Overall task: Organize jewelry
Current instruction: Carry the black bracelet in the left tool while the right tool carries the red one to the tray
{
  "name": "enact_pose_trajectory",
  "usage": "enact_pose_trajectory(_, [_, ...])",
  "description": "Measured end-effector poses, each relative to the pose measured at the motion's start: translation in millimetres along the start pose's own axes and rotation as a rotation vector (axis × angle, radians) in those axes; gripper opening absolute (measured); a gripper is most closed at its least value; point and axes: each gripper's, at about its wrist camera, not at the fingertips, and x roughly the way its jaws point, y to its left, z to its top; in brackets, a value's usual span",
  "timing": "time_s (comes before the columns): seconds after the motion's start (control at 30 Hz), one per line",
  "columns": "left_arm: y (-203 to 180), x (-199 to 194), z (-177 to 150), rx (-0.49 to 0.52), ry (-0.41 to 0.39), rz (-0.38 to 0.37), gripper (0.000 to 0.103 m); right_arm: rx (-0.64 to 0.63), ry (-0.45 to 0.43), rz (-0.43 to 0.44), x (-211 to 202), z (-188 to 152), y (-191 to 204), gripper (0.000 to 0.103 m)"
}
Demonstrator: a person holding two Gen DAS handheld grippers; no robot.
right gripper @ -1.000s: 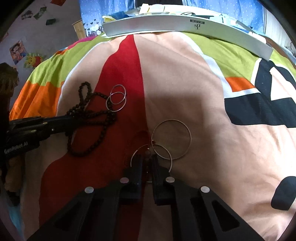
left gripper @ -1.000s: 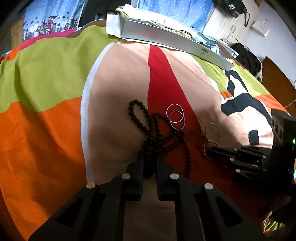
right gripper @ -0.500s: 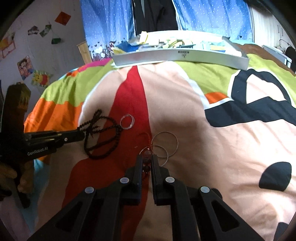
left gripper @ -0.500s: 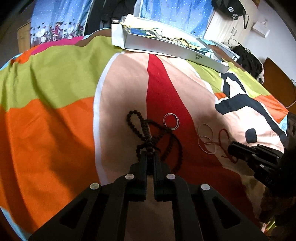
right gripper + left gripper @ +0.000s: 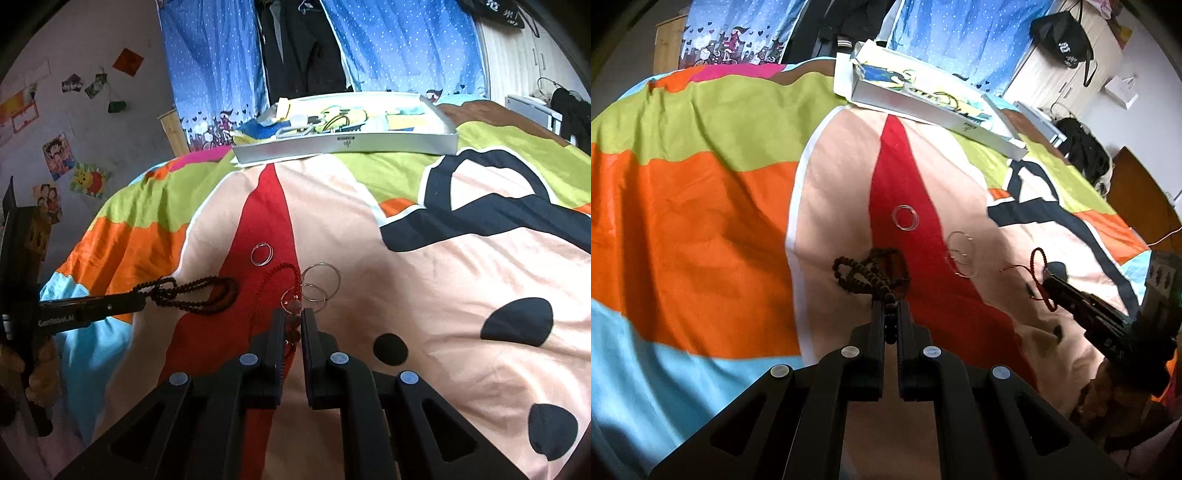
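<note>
My left gripper (image 5: 891, 308) is shut on a dark bead necklace (image 5: 871, 273), whose loops hang bunched just above the bedspread. In the right wrist view that necklace (image 5: 199, 291) trails from the left gripper (image 5: 142, 300). My right gripper (image 5: 293, 319) is shut on a red bead string (image 5: 273, 280) with a round pendant; in the left wrist view the red string (image 5: 1038, 271) dangles from the right gripper (image 5: 1051, 282). Two small silver rings (image 5: 905, 218) (image 5: 262, 254) and two larger wire hoops (image 5: 962, 254) (image 5: 321, 284) lie on the bedspread between the grippers.
A shallow white tray (image 5: 343, 142) (image 5: 923, 107) holding several small items sits at the far end of the colourful bedspread (image 5: 443, 295). Blue curtains and dark clothes hang behind it. A hand (image 5: 40, 373) holds the left tool.
Both grippers have risen and drawn back from the bedspread. The dark necklace came up bunched in the left one, the red string in the right. Rings and hoops stayed put.
</note>
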Motion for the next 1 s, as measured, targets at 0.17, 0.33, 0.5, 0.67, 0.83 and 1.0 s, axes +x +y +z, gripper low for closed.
enact_pose_trajectory(0.17, [-16.9,-17.9,6.1,0.027,-0.025,-0.010,0.003,-0.002,-0.034,-0.003,-18.7,-0.2,-3.2,0.008])
enact_pose_trajectory(0.33, [-37.1,-41.1,28.9,0.091,-0.064,-0.001,0.003,-0.014,-0.067,-0.003,-32.2,3.2,-5.0,0.008])
enact_pose_trajectory(0.5, [-57.9,-56.9,60.2,0.139,-0.110,-0.031,0.003,-0.027,-0.100,-0.001,-42.3,10.3,-5.3,0.008])
enact_pose_trajectory(0.67, [-72.4,-61.4,87.9,0.170,-0.143,-0.051,0.003,-0.035,-0.126,-0.003,-47.4,21.9,-10.2,0.008])
enact_pose_trajectory(0.83, [-88.9,-53.1,119.9,0.213,-0.164,-0.048,0.003,-0.049,-0.158,-0.012,-51.2,48.9,-22.7,0.008])
enact_pose_trajectory(1.0, [-103.6,-29.4,159.1,0.218,-0.155,-0.057,0.003,-0.071,-0.169,-0.017,-48.7,95.1,-47.9,0.008])
